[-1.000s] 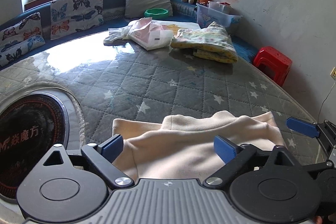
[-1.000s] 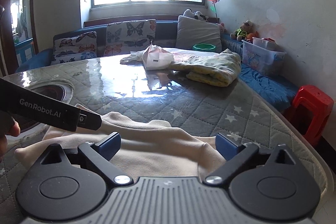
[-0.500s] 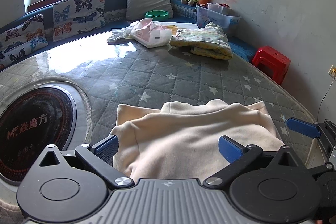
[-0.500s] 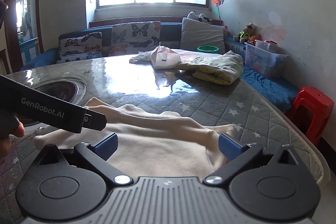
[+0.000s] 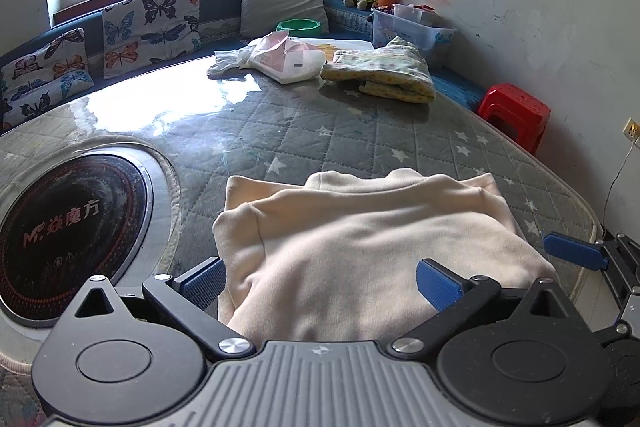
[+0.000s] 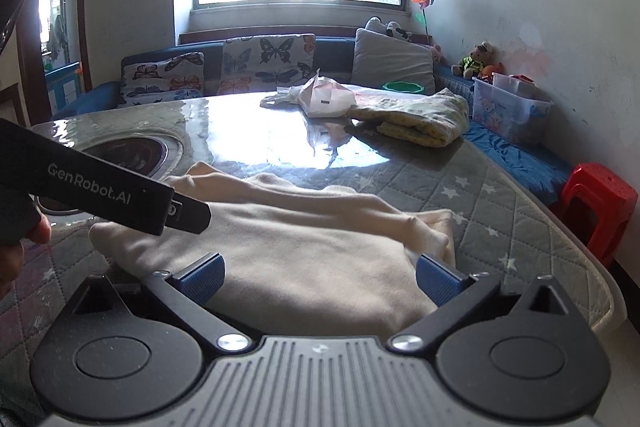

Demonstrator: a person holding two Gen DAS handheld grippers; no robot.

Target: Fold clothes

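A cream sweater (image 5: 360,239) lies folded on the grey quilted table cover (image 5: 320,131), its near edge just beyond my grippers. My left gripper (image 5: 320,281) is open and empty, its blue fingertips spread either side of the sweater's near edge. My right gripper (image 6: 318,277) is also open and empty over the sweater (image 6: 288,247), nearer its right side. One blue fingertip of the right gripper shows at the right edge of the left wrist view (image 5: 572,251). The left gripper's black body (image 6: 100,187) crosses the left of the right wrist view.
A black round cooktop (image 5: 68,227) is set in the table at the left. A folded yellow blanket (image 5: 384,75) and a pink bag (image 5: 288,57) lie at the far side. A red stool (image 5: 516,115) stands right of the table. Cushions line the bench behind.
Both grippers have drawn back and risen from the sweater, so more of it shows. The sweater lies still. Both jaws stayed open.
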